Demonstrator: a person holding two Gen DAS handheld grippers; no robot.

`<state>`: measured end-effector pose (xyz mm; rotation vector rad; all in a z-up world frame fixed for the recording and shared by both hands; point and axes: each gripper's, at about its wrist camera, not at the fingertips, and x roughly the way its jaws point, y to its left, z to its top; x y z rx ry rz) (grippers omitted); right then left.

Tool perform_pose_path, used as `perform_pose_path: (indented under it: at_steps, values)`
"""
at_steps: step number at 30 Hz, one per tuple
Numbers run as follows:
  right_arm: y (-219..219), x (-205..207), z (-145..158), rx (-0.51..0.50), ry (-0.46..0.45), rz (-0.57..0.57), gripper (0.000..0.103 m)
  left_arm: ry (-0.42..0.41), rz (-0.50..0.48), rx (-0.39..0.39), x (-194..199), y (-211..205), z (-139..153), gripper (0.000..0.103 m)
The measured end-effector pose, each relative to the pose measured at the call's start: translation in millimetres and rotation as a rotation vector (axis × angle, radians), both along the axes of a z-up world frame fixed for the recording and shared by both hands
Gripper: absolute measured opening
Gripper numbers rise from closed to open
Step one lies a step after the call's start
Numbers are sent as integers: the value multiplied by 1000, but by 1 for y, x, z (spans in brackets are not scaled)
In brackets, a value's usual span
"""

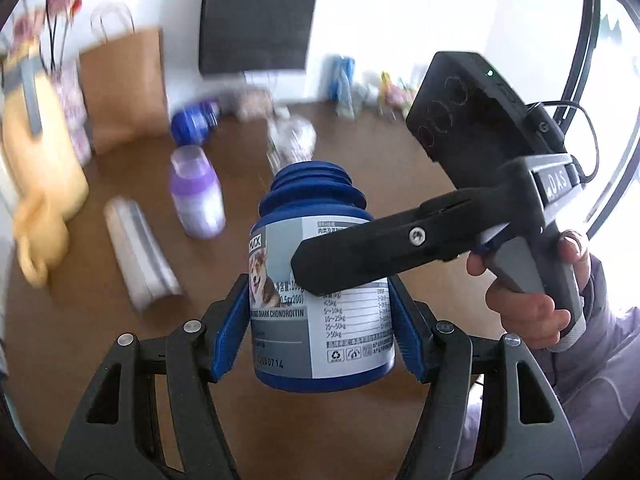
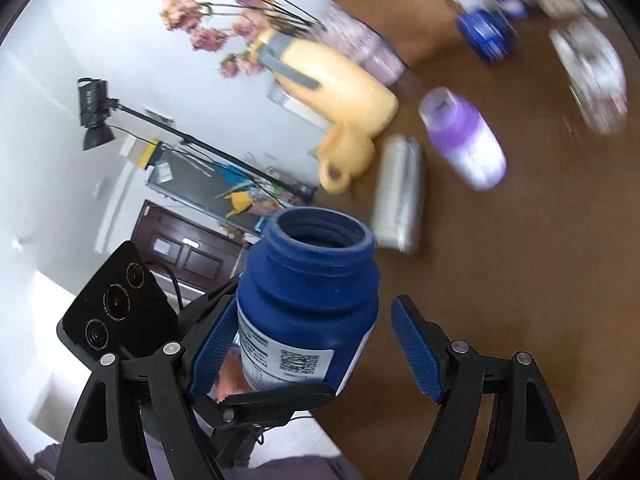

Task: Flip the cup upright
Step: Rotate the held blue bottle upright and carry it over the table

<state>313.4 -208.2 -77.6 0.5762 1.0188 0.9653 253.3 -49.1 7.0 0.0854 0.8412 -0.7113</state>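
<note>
1. Left wrist view: the left gripper is in the lower middle of the frame. Its two blue pads press on both sides of the blue jar, so it is closed on the jar and holding it. The jar is the cup for this job. It is in the air above the brown table. Its open mouth points up and away from the camera.

2. Same view: the right gripper comes in from the right side. A hand holds its handle. One black finger lies across the front of the jar's label. I cannot tell from here how wide it is open.

3. Right wrist view: the jar is in the lower middle of the frame, with its open mouth at the top. The right gripper has its jaws wide apart. The left pad is touching or just beside the jar. The right pad is clearly apart from it. So it holds nothing.

4. What could go wrong: the picture is blurry, so things look to be moving fast. I think the smooth jar could slip from the left pads if the right finger bumps it.

5. It could also tip over if it is put down tilted. A purple bottle and a silver roll are on the table, and the jar could knock them.
</note>
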Motion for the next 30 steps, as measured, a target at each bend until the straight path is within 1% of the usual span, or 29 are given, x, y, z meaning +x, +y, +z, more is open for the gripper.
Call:
perform_pose_path:
  at_steps: [2, 4, 5, 6, 8, 11, 13, 15, 16, 17, 19, 21, 22, 25, 27, 29, 30]
  values:
    - [-5, -21, -15, -16, 11, -39, 71, 8, 8, 3, -20, -4, -14, 60]
    - [-7, -42, -24, -58, -16, -70, 71, 13, 14, -7, -40, -7, -24, 61]
    - [-7, -51, -26, -84, -35, -82, 71, 11, 12, -6, -47, -9, -29, 63]
    - [-8, -56, -24, -113, -55, -96, 70, 15, 7, -3, -54, -10, -34, 67]
    - [-7, -69, -22, -192, -111, -132, 70, 12, 43, 9, -67, -10, -42, 70]
    - [1, -85, -12, -318, -223, -179, 71, -16, 97, 49, -83, -9, -54, 71]
    - [13, -100, -7, -466, -351, -232, 71, -53, 133, 52, -92, -7, -58, 71]
    - [31, -113, -7, -608, -488, -268, 71, -82, 144, 11, -100, -3, -61, 71]
    - [39, -117, -9, -660, -526, -275, 70, -83, 155, -8, -105, 0, -62, 71]
    - [44, -120, -12, -686, -549, -274, 71, -80, 173, -23, -106, 3, -65, 71]
    - [54, -127, -18, -711, -588, -263, 71, -70, 204, -39, -109, 10, -71, 71]
    - [62, -131, -25, -753, -627, -279, 71, -59, 228, -34, -106, 13, -76, 71]
    - [64, -131, -29, -763, -633, -284, 71, -62, 234, -38, -107, 15, -78, 71]
    - [67, -132, -38, -762, -610, -281, 71, -94, 238, -69, -114, 20, -81, 71]
    - [67, -135, -42, -754, -606, -280, 71, -104, 224, -80, -115, 18, -84, 71]
    - [70, -140, -44, -750, -610, -271, 71, -118, 214, -76, -115, 14, -88, 71]
    - [71, -141, -44, -747, -606, -264, 71, -121, 219, -59, -113, 12, -90, 69]
